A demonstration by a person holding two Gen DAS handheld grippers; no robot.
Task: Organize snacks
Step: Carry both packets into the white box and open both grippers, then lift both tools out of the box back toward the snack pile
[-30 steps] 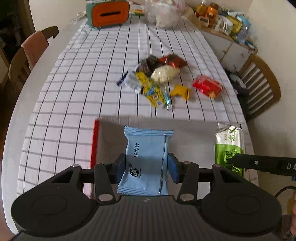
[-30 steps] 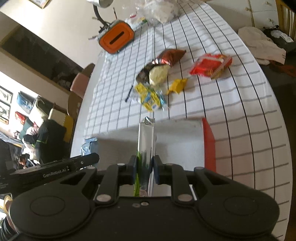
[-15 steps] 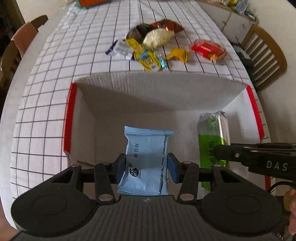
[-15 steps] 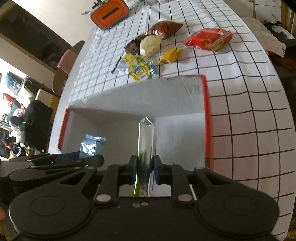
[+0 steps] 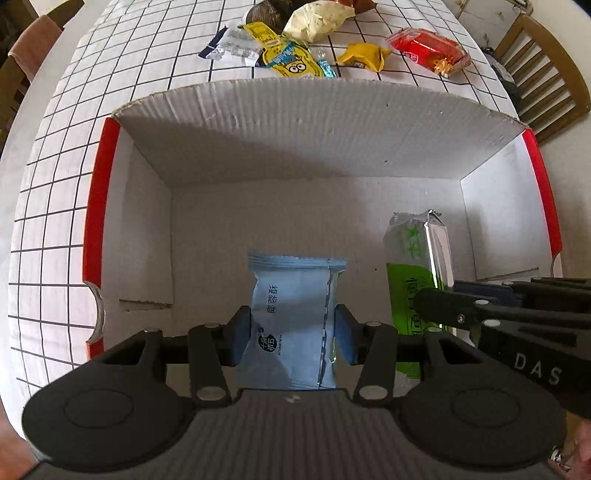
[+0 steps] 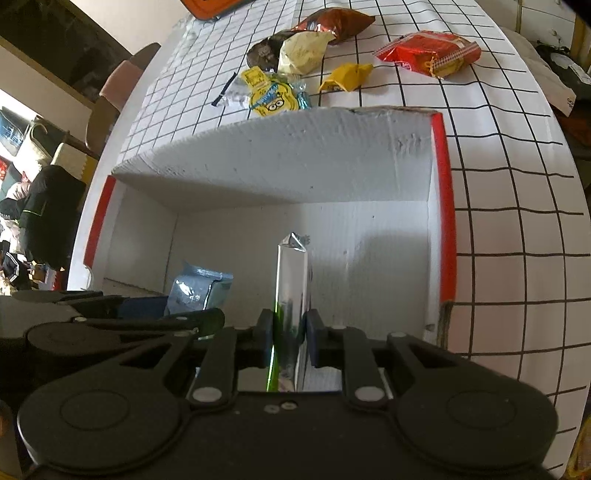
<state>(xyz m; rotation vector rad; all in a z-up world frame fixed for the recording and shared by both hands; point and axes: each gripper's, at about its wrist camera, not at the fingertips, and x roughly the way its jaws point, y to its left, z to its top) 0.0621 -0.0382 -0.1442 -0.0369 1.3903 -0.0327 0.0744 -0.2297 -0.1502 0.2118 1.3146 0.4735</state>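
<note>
My left gripper (image 5: pixel 291 332) is shut on a light blue snack packet (image 5: pixel 291 295) and holds it inside the open white cardboard box (image 5: pixel 314 136) with red edges. My right gripper (image 6: pixel 290 332) is shut on a green and silver snack packet (image 6: pixel 291 280), held edge-on inside the same box (image 6: pixel 295 155). The green packet (image 5: pixel 417 258) shows in the left wrist view at the box's right side, with the right gripper (image 5: pixel 436 306) on it. The blue packet (image 6: pixel 199 291) shows at the left in the right wrist view.
Beyond the box, loose snacks lie on the checked tablecloth (image 5: pixel 110 55): a yellow cartoon packet (image 5: pixel 291 62), a small yellow packet (image 5: pixel 364 55), a red packet (image 5: pixel 428 51), a cream bag (image 5: pixel 317 18) and a white-blue wrapper (image 5: pixel 232 48). A wooden chair (image 5: pixel 546 81) stands at the right.
Both grippers have moved forward and down into the box with their packets. The box now fills most of both views, and the loose snacks have shifted to the top.
</note>
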